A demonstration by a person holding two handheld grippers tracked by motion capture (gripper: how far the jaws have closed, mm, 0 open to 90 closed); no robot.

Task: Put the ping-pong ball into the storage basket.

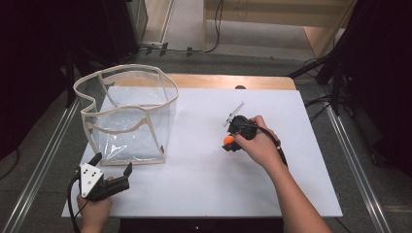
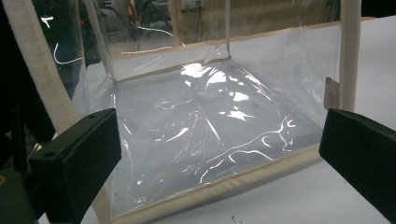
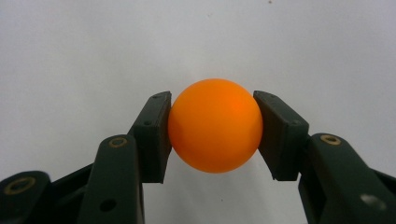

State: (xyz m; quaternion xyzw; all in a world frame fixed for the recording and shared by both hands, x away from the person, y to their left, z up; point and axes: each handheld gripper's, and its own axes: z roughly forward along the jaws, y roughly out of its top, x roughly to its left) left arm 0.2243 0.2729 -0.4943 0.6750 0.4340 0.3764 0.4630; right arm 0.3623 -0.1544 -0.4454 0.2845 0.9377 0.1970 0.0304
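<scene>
Carrying step: right tongs (image 3: 212,133) clamped on the orange ball (image 3: 215,125), right of the clear bag (image 1: 127,114).
Left tongs (image 1: 112,164) stand apart beside the bag; next, I judge, lift the ball over its rim and release.

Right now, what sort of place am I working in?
Probably a lab or recording workstation: a white-topped table with metal rails alongside, loose cables on the grey floor, and dark equipment stands around it.

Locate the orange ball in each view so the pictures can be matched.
High view: the orange ball sits right of centre, at the tip of the right gripper, over the white table sheet.
Left gripper view: no ball; the clear bag stands ahead.
Right gripper view: the ball is at centre, clamped between the jaws.
Shared landmark: the white table sheet.
</scene>
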